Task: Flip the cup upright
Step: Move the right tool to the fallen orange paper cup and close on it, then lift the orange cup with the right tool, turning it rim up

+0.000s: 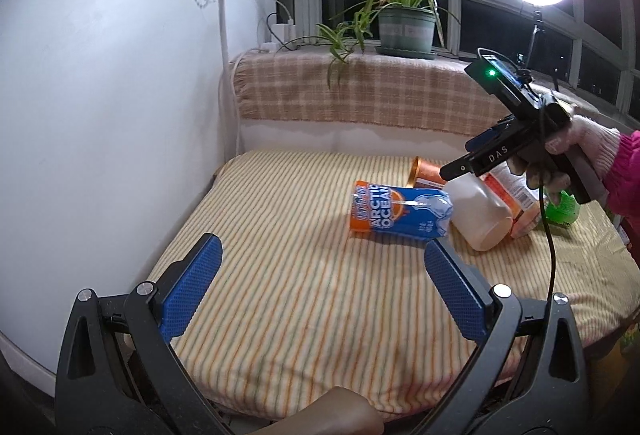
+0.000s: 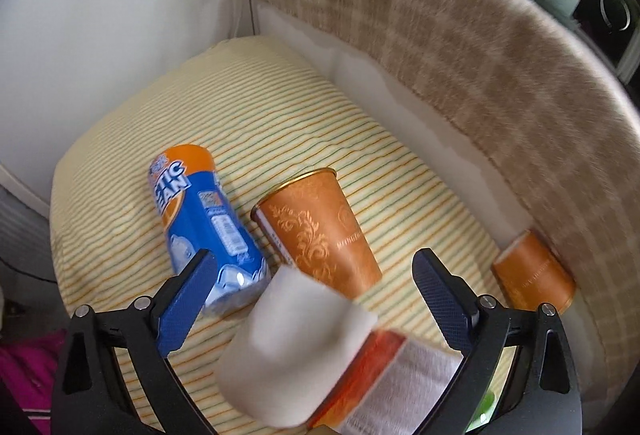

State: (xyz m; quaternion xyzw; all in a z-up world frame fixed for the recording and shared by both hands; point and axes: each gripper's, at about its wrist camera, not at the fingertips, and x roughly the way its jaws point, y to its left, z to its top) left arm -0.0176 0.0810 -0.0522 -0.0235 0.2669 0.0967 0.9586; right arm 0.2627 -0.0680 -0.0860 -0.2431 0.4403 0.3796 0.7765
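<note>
White-capped bottle nearest, blurred, perhaps between spread right gripper; orange cup lying; left gripper spread.

Striped cushion: pale yellow ground with thin orange and green lines. Can, at 12 o'clock from the left gripper: blue body, orange ends, white lettering. Paper cup: orange with lighter scrollwork and a gold rim. Second cup, at 3 o'clock in the right wrist view: plain orange. Bottle: white cap, orange and white label. Blanket: beige and tan plaid. Gripper pads: blue, on black frames. Glove: off-white; sleeve magenta.
</note>
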